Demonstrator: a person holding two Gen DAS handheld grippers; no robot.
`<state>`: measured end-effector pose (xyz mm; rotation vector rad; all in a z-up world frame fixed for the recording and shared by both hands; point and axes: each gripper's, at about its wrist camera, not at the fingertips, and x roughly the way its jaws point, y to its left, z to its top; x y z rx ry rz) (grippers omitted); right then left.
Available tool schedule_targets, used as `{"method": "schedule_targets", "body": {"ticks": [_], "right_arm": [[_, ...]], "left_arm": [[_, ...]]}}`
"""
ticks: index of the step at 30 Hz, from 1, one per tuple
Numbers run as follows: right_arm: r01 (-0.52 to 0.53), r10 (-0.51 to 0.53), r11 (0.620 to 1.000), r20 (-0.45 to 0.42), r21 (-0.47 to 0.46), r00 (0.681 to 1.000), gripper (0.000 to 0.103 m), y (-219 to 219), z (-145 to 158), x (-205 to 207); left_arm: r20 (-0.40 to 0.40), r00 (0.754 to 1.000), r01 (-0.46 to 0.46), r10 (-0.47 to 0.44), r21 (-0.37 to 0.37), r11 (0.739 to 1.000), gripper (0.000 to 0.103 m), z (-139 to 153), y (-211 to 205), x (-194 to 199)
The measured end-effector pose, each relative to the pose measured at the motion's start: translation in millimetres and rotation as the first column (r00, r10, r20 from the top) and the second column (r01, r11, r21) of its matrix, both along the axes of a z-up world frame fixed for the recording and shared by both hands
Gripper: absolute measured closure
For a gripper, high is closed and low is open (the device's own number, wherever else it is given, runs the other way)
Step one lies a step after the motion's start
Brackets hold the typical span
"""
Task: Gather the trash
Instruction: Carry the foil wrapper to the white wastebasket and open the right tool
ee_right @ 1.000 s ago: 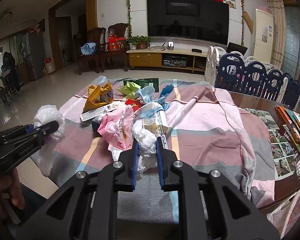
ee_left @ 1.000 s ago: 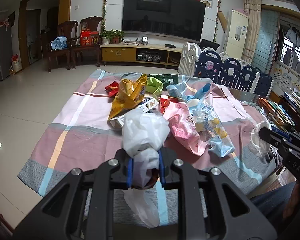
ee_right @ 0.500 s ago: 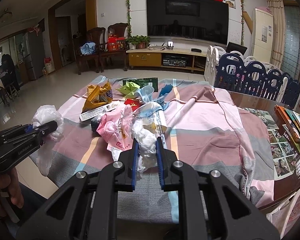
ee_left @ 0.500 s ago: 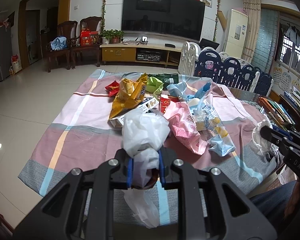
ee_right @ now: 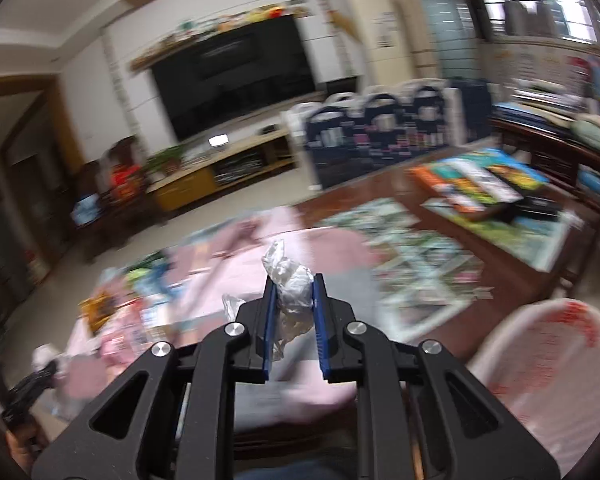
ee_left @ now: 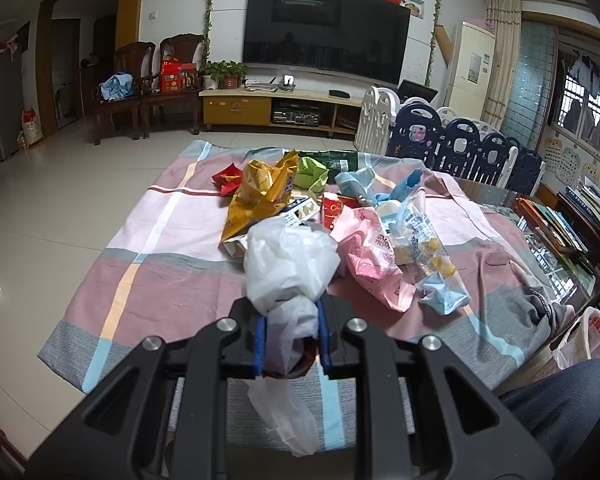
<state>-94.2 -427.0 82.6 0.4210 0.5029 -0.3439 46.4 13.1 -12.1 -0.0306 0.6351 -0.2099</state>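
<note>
Left wrist view: the left gripper [ee_left: 291, 322] is clenched on a crumpled white plastic bag [ee_left: 290, 264], its blue pads pressing both sides of the bag's neck. The bulk of the bag puffs up above the fingers and a loose tail hangs below them. Beyond it lies a checked cloth [ee_left: 168, 248] in pink, grey and white, spread over a table. On the cloth sits a heap of trash: a yellow snack bag [ee_left: 260, 196], a red wrapper [ee_left: 228, 176], a green wrapper [ee_left: 310, 170], a pink plastic bag [ee_left: 370, 256] and a clear packet with blue print [ee_left: 424, 256]. The pink bag and the clear packet touch each other, just right of the white bag. At the right edge a white bag with red print [ee_left: 588, 340] hangs beside the table, near a person's dark trouser leg [ee_left: 560, 404].

Right wrist view: the picture is blurred. The right gripper [ee_right: 294, 294] grips a small wad of clear plastic wrap [ee_right: 288, 276] between its blue pads, held in the air above the table. The trash heap [ee_right: 128, 312] lies on the cloth to the lower left, well apart from the wad. A white bag with red print [ee_right: 548, 352] gapes at the lower right. Books [ee_right: 476, 184] lie on the bare wooden table further back.
</note>
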Motion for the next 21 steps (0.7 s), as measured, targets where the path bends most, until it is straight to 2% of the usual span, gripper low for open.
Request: {"method": "schedule_targets", "body": {"ticks": [3, 7, 9, 11, 13, 16, 21], "right_arm": [[0.151, -0.151, 0.988, -0.083, -0.010, 0.985, 0.085, -56.1, -21.2, -36.8], [0.267, -0.270, 0.963, -0.202, -0.045, 0.941, 0.083, -100.2, -62.7, -75.3], [0.285, -0.289, 0.957, -0.263, -0.053, 0.921, 0.073, -110.5, -85.3, -83.4], [0.309, -0.311, 0.949, -0.324, -0.056, 0.894, 0.047, -115.7, -107.5, -88.0], [0.344, -0.338, 0.938, -0.349, -0.046, 0.874, 0.038, -115.9, -117.2, -91.7], [0.350, -0.340, 0.936, -0.314, -0.026, 0.887, 0.033, -93.6, -107.9, -89.9], [0.195, -0.201, 0.979, -0.117, -0.059, 0.973, 0.016, -14.7, -45.9, -46.2]], "left_arm": [[0.003, 1.000, 0.009, -0.009, -0.001, 1.000, 0.082, -0.1, -1.6, -0.1], [0.000, 1.000, 0.014, -0.014, -0.001, 1.000, 0.082, -0.8, -3.6, 1.1], [-0.002, 1.000, 0.015, -0.015, 0.003, 1.000, 0.082, -1.7, -4.3, 1.2], [-0.004, 1.000, 0.016, -0.016, 0.008, 1.000, 0.082, -2.6, -4.6, 0.7], [-0.005, 1.000, 0.014, -0.014, 0.012, 1.000, 0.082, -3.0, -4.1, 0.7], [-0.007, 1.000, 0.013, -0.013, 0.015, 1.000, 0.082, -3.3, -3.4, 1.0], [-0.010, 1.000, 0.023, -0.022, 0.038, 0.999, 0.082, -5.8, -9.4, 0.9]]}}
